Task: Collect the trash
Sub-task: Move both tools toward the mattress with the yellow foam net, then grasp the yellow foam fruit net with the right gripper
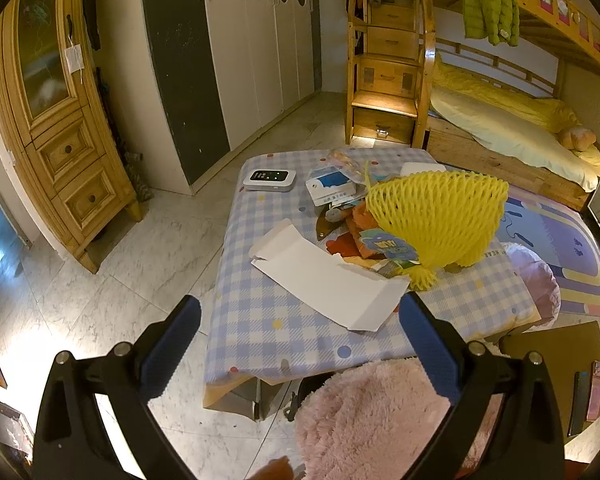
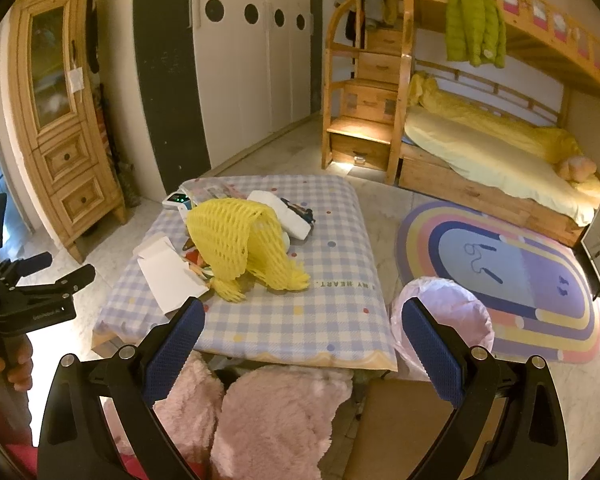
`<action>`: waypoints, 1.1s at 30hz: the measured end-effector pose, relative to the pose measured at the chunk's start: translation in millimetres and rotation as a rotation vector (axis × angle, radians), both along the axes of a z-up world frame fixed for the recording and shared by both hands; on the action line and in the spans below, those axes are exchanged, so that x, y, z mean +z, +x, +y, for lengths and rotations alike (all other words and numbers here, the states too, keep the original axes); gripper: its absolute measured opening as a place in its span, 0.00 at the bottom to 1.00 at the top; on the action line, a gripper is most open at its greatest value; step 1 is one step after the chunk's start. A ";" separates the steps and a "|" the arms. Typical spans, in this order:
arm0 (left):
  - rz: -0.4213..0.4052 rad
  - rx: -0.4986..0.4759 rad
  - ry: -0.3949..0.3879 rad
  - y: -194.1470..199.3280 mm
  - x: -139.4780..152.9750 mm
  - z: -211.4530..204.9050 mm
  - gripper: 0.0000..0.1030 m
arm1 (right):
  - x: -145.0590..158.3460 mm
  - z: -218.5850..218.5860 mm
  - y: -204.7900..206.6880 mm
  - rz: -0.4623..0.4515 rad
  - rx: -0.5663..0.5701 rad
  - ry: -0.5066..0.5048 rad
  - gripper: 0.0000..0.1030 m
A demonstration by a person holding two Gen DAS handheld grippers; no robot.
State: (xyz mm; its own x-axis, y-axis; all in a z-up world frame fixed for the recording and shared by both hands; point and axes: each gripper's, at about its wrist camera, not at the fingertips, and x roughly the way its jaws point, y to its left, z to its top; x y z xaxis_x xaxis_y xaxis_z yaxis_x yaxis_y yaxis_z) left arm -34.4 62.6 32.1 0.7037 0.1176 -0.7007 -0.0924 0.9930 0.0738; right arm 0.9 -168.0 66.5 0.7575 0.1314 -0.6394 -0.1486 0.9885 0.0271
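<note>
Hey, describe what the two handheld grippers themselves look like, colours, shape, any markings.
Both match: the left gripper and the right gripper each have two black angular plastic arms with open cut-outs, silver round bolts at the joints, and textured blue rubber pads lining the fingers. Seen from the right wrist view, the left one's black body carries small pale lettering, too small to read. No cables show.

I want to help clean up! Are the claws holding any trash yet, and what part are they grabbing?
No, nothing is held. The left claw and the right claw are both open, above the table's near edge, with the yellow foam net lying untouched.
</note>
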 end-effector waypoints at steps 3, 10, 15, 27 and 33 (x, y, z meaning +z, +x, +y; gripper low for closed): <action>0.000 0.000 0.001 -0.2 -0.2 0.5 0.93 | 0.1 0.7 0.0 -0.003 0.002 0.001 0.94; 0.002 0.003 0.001 0.1 -0.8 0.2 0.93 | 1.4 2.5 -1.1 -0.007 0.006 0.001 0.94; 0.004 0.002 0.003 -0.6 -1.6 -0.4 0.93 | 0.9 2.6 -1.2 -0.007 0.005 0.000 0.94; 0.005 0.002 0.002 1.6 -1.5 1.2 0.93 | 0.0 3.9 -1.3 -0.008 0.007 -0.001 0.94; 0.016 0.008 0.005 4.0 -4.6 3.6 0.93 | -2.9 5.9 1.5 -0.032 0.052 0.006 0.94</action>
State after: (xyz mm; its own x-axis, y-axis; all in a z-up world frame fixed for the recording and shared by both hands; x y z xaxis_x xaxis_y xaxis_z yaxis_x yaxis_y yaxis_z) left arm -30.4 66.2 27.5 0.6914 0.1266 -0.7113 -0.0994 0.9918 0.0799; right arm 2.4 -162.1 63.6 0.7697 0.1747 -0.6141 -0.2005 0.9793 0.0273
